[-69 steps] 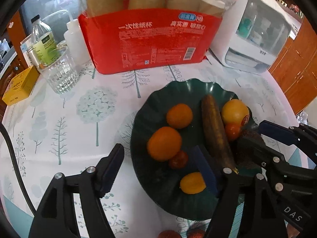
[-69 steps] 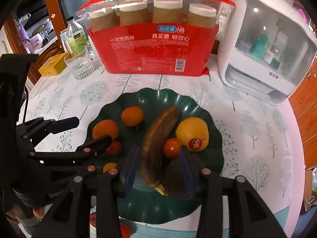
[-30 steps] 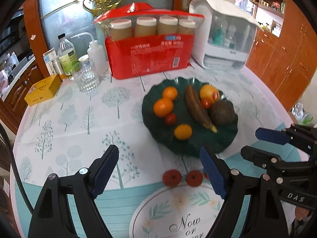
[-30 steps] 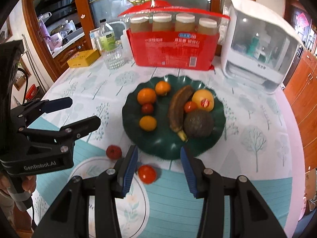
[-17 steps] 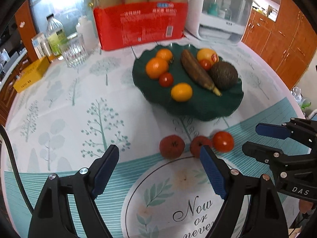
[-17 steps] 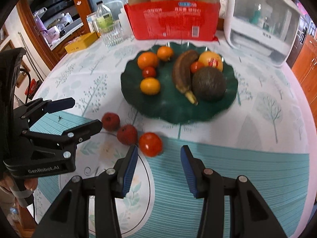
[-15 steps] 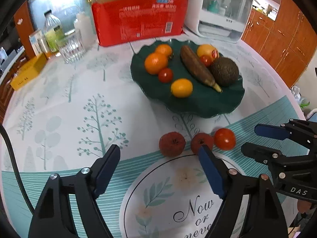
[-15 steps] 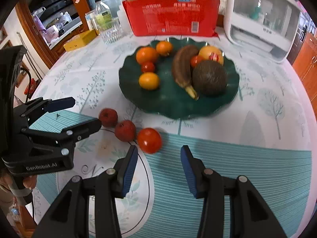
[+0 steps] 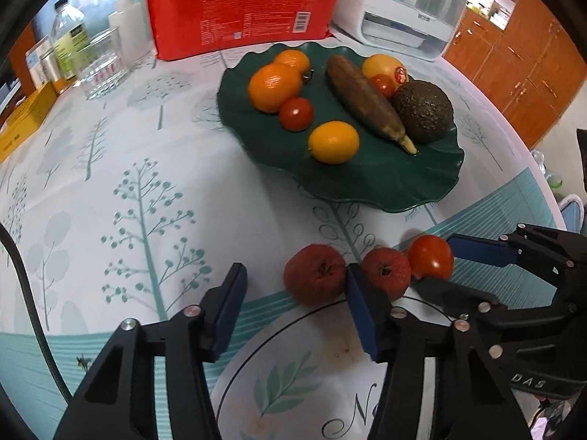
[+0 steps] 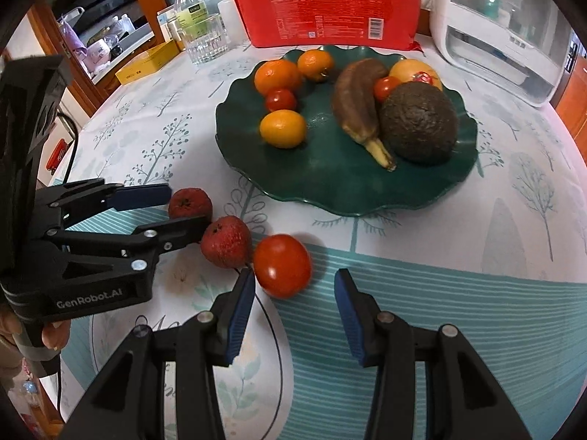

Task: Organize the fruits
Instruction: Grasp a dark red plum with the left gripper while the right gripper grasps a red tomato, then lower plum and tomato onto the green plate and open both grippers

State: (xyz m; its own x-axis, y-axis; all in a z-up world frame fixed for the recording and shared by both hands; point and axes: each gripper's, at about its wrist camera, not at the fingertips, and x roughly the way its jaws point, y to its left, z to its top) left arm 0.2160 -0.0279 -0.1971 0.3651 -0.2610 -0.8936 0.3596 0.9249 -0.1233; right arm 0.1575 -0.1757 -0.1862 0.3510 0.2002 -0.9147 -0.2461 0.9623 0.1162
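Counter (image 9: 110, 168): we see left gripper (image 9: 293, 304), spread, closing, flanking leftmost lychee (image 9: 314, 273); right gripper (image 10: 294, 306), spread, empty, tomato (image 10: 281, 265) just ahead.

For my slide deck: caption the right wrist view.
Open right hand-held gripper nears a tomato beside two red fruits, below the fruit plate.

right gripper (image 10: 293, 289) jaws apart, low over the worktop (image 10: 440, 293) | tomato (image 10: 281, 265) just ahead, by the left pad | left gripper (image 10: 183, 209) jaws either side of a lychee (image 10: 190, 203) | green plate (image 10: 330, 183) full of fruit
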